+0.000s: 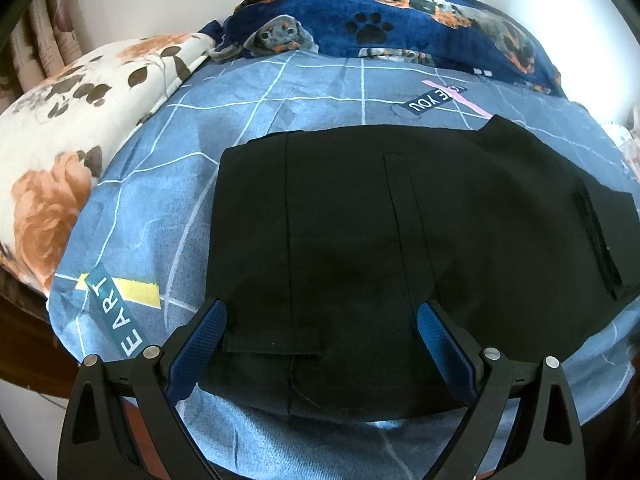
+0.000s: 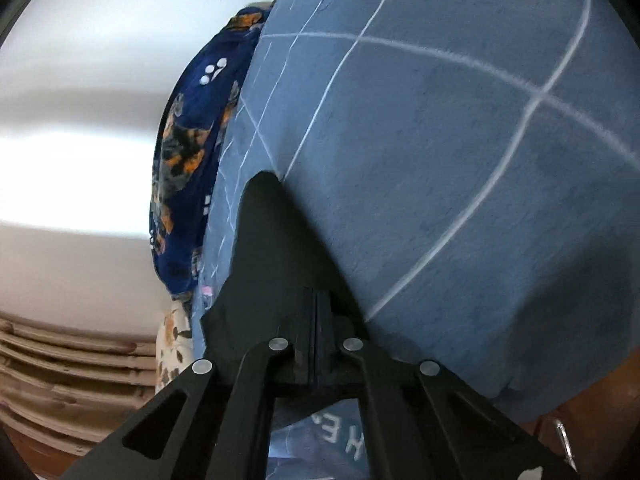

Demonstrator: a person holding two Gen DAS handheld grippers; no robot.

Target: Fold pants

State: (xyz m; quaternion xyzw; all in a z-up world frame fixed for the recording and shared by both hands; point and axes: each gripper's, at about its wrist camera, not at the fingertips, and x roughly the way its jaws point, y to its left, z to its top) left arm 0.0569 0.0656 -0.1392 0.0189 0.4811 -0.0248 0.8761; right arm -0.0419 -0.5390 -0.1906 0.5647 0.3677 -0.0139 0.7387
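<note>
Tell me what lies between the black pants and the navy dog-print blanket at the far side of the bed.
In the left wrist view, only the blue grid-pattern sheet lies between the black pants and the navy dog-print blanket, with a printed label on it.

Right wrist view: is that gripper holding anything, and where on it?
The right gripper is shut on the black pants, pinching a fabric edge; which part is unclear.

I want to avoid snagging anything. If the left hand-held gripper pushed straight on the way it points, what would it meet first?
Most likely the black pants: they lie between the open fingers of the left hand-held gripper and fill the view ahead, spread on the blue bedsheet. Depth is unclear.
</note>
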